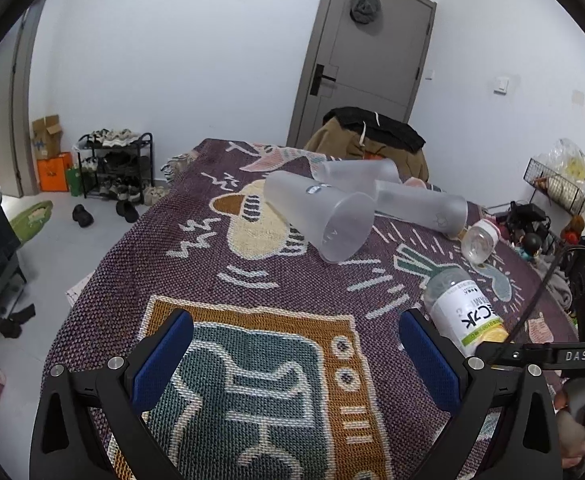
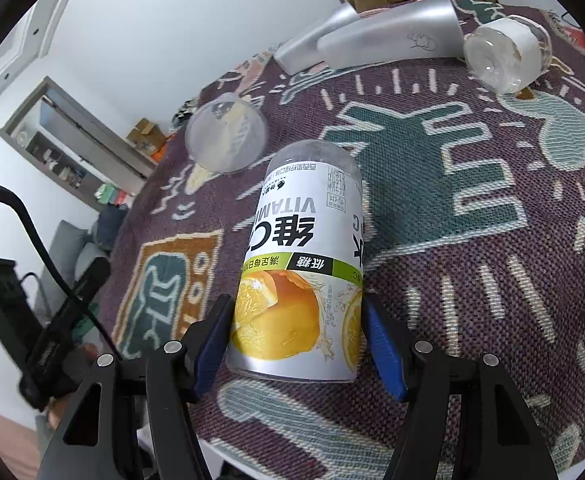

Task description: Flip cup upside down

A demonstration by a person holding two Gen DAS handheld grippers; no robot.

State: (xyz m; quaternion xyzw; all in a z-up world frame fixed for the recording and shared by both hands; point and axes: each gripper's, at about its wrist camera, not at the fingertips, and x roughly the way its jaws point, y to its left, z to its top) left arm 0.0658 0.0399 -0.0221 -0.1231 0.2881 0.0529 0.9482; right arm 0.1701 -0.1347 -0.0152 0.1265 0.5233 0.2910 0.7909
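Observation:
A clear cup with a white, green and orange-fruit label [image 2: 298, 264] sits between the blue pads of my right gripper [image 2: 298, 332], which is shut on its lower end; the cup stands tilted on the patterned blanket [image 2: 472, 280]. It also shows in the left wrist view [image 1: 462, 310], at the right. My left gripper [image 1: 296, 354] is open and empty above the blanket [image 1: 252, 360]. Three frosted cups lie on their sides farther back: one [image 1: 320, 216] with its mouth toward me, two others [image 1: 356, 174] [image 1: 424, 206] behind it.
A small clear cup with a white band [image 1: 479, 240] lies on its side to the right of the frosted cups. A chair with clothes [image 1: 372, 136] stands behind the table. A shoe rack [image 1: 114, 164] stands at left, a wire basket [image 1: 556, 184] at right.

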